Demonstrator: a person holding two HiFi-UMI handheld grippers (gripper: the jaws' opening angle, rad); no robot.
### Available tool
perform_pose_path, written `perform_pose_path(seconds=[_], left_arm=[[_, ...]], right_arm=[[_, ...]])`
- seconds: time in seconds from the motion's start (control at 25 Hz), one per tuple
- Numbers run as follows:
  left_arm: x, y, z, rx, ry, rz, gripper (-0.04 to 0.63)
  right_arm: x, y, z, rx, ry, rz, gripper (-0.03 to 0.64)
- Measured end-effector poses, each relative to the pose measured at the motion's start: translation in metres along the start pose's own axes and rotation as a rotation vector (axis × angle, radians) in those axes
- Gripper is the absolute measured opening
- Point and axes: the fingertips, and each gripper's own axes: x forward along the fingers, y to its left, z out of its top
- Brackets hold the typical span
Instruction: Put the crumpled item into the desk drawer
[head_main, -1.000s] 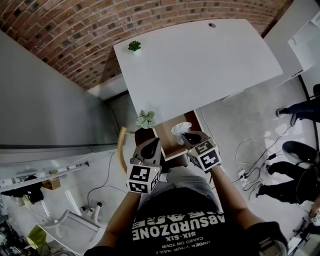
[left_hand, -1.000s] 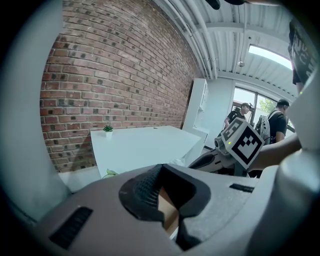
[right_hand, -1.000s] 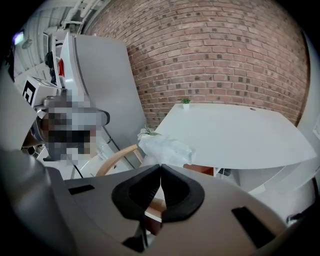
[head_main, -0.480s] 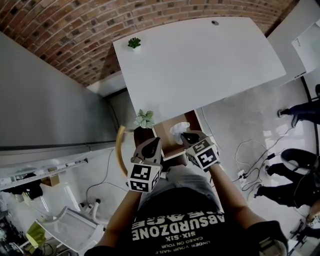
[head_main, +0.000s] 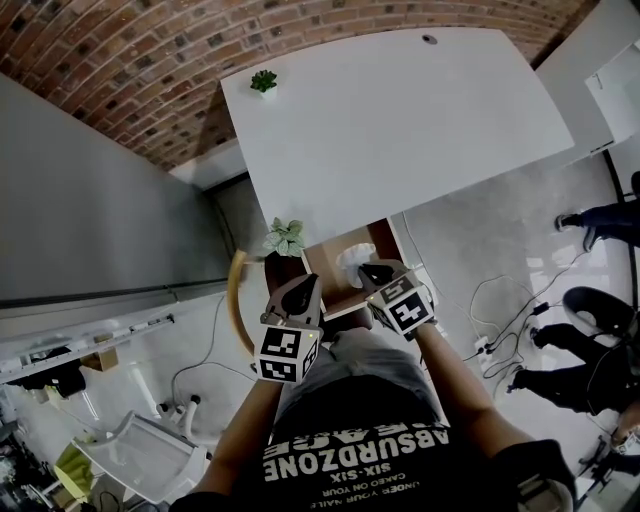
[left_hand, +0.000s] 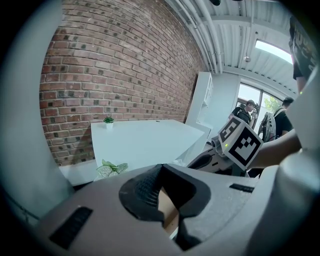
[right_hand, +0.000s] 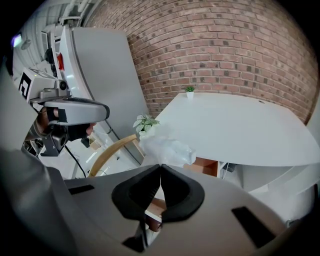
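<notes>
The crumpled item (head_main: 353, 262) is a white, wadded sheet held over the brown wooden drawer (head_main: 333, 283) below the white desk's near edge. My right gripper (head_main: 368, 272) is shut on it; in the right gripper view the crumpled item (right_hand: 167, 148) rises straight from the closed right gripper (right_hand: 160, 166), with the drawer's wood (right_hand: 204, 165) beyond. My left gripper (head_main: 306, 290) hangs just left of the drawer. In its own view the left gripper (left_hand: 161, 168) is shut with nothing in it, and the right gripper's marker cube (left_hand: 240, 143) shows to its right.
A white desk (head_main: 400, 120) fills the far side, with a small potted plant (head_main: 264, 81) at its back corner. A leafy plant (head_main: 287, 238) and a curved wooden chair back (head_main: 234, 300) stand left of the drawer. Cables (head_main: 505, 310) and people's legs (head_main: 600, 300) are at right.
The right gripper has edged slightly away from me with the crumpled item still in it. The left gripper has hardly moved.
</notes>
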Motion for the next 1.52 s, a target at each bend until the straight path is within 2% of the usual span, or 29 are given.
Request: perform_pose_path(seconds=[0.84, 1.12, 1.52], left_arm=[[0.016, 0.003, -0.007, -0.001, 0.029, -0.011, 0.005], [0.028, 0.004, -0.011, 0.007, 0.052, -0.046, 0.005], [0.055, 0.001, -0.007, 0.059, 0.088, -0.095, 0.005]], right_arm=[[0.014, -0.007, -0.014, 0.008, 0.035, 0.004, 0.002], [0.019, -0.012, -0.018, 0.030, 0.040, -0.015, 0.001], [0.023, -0.026, -0.024, 0.070, 0.029, -0.037, 0.002]])
